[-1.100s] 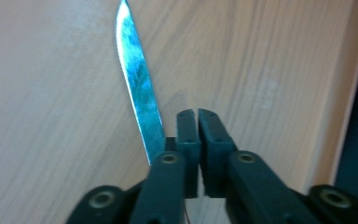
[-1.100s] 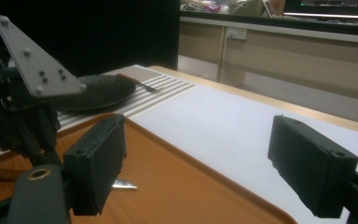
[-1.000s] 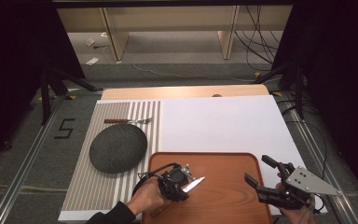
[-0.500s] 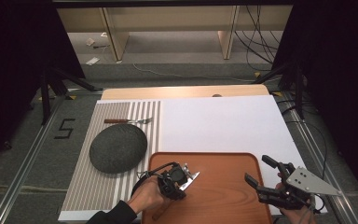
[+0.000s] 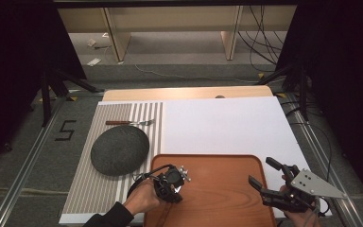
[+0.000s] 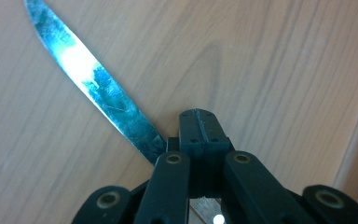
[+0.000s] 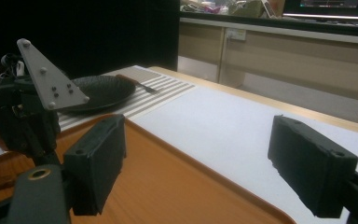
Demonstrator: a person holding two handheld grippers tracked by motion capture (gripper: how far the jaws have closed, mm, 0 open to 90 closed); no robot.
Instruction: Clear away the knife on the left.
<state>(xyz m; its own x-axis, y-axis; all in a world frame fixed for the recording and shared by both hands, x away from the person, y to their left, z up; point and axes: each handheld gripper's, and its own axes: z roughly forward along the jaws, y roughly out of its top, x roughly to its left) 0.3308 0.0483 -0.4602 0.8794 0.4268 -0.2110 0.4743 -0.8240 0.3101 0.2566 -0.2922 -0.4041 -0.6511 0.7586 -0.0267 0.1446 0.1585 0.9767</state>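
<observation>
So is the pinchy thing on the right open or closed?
Open. The right gripper has its two black jaws standing wide apart, with nothing between them, above the edge of the wooden tray.

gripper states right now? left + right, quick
Left gripper: shut on the knife, blade over the wooden tray.
Right gripper: open, holding nothing, over the tray's right edge.

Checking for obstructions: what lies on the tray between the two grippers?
Nothing: in the high view, bare tray wood separates the left gripper, shut on a knife, from the open right gripper.
</observation>
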